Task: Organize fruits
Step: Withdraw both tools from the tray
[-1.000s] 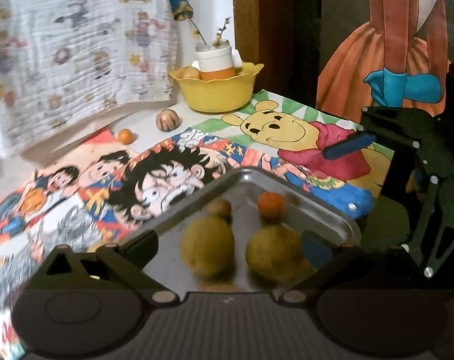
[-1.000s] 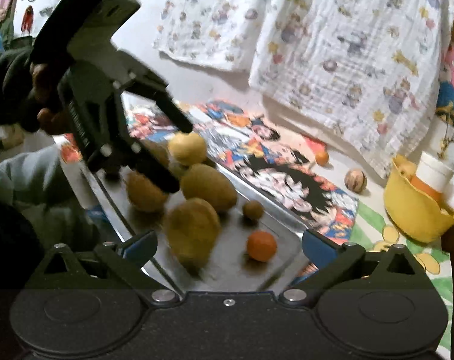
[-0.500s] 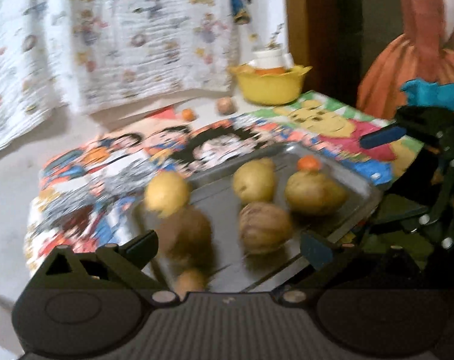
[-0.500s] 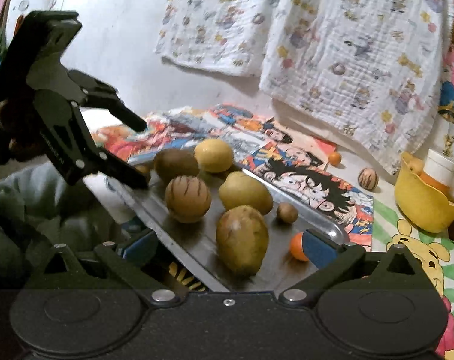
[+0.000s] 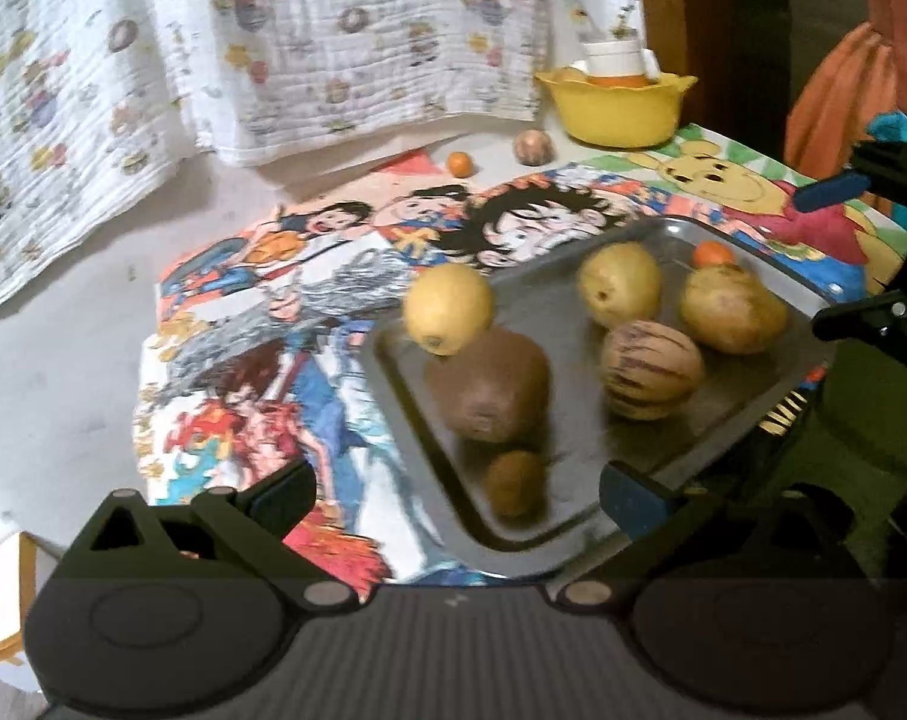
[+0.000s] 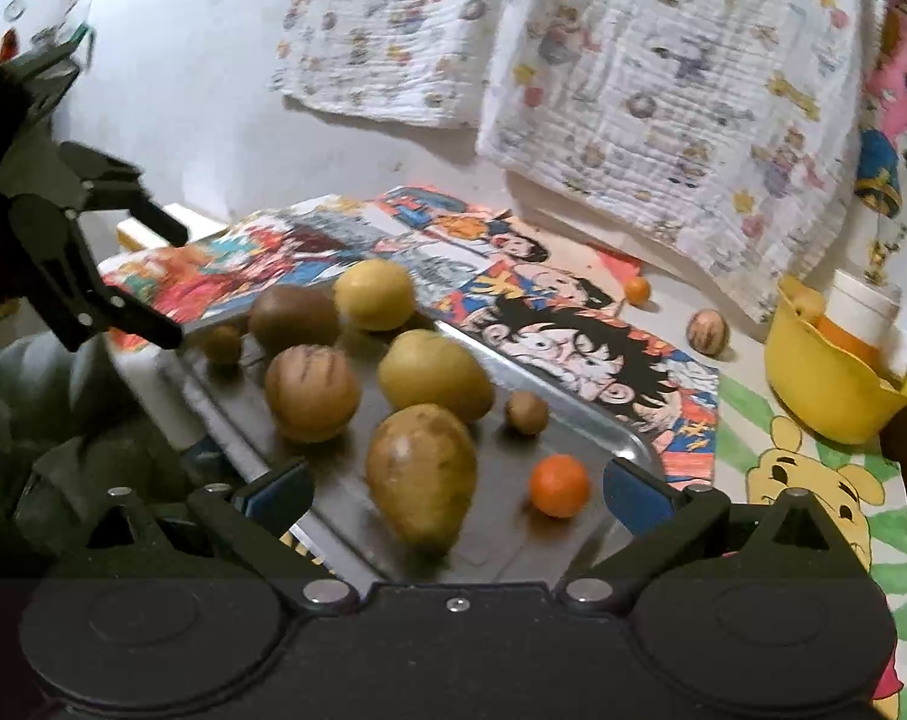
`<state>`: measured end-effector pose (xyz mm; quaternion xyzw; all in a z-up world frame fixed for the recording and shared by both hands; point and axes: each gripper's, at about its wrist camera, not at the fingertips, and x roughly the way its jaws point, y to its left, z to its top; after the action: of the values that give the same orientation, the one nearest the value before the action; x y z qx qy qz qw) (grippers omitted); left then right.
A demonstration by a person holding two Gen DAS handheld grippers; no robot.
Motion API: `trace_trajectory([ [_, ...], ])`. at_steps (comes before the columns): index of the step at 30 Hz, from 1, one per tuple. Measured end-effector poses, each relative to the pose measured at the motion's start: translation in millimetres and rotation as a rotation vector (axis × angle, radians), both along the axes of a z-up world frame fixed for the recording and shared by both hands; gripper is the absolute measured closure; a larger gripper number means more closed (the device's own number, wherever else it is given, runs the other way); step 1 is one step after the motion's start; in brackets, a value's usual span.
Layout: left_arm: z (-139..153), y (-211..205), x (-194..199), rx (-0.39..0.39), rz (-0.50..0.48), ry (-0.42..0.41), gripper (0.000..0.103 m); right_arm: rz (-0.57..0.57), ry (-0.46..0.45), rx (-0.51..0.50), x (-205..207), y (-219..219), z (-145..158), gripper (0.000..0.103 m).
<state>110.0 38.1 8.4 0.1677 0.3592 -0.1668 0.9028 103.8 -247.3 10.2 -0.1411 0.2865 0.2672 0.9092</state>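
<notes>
A metal tray (image 6: 624,441) sat on a cartoon-printed cloth (image 5: 255,324) and held most of the fruit: a round yellow fruit (image 6: 374,294) at its far edge, a brown fruit (image 6: 293,319) beside it, a striped melon-like fruit (image 6: 311,391), two yellow-green mangoes (image 6: 434,375) (image 6: 420,473), two small brown fruits and a small orange one (image 6: 558,486). The left gripper (image 5: 456,489) hovered over the tray's near corner with its fingers spread apart and empty. The right gripper (image 6: 456,489) hung over the tray's other end, fingers likewise apart, holding nothing. Farther back, a small orange fruit (image 5: 459,164) and a striped fruit (image 5: 534,147) lay loose on the table near a yellow bowl (image 5: 618,108) holding a white cup.
</notes>
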Motion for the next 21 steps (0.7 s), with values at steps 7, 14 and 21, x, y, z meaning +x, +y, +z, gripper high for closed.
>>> trace_trajectory([
  [7,10.6,14.1,25.4,0.029,0.104,-0.037,0.0,-0.061,0.004,0.046,23.6,-11.5,0.1,0.001],
  [14,15.5,34.3,67.0,0.019,0.246,-0.045,0.0,-0.042,0.003,0.027,46.6,-14.1,-4.6,0.001],
  [21,17.2,32.2,107.0,-0.015,0.27,-0.033,0.0,-0.038,-0.005,0.037,78.6,-15.5,-4.5,0.001],
])
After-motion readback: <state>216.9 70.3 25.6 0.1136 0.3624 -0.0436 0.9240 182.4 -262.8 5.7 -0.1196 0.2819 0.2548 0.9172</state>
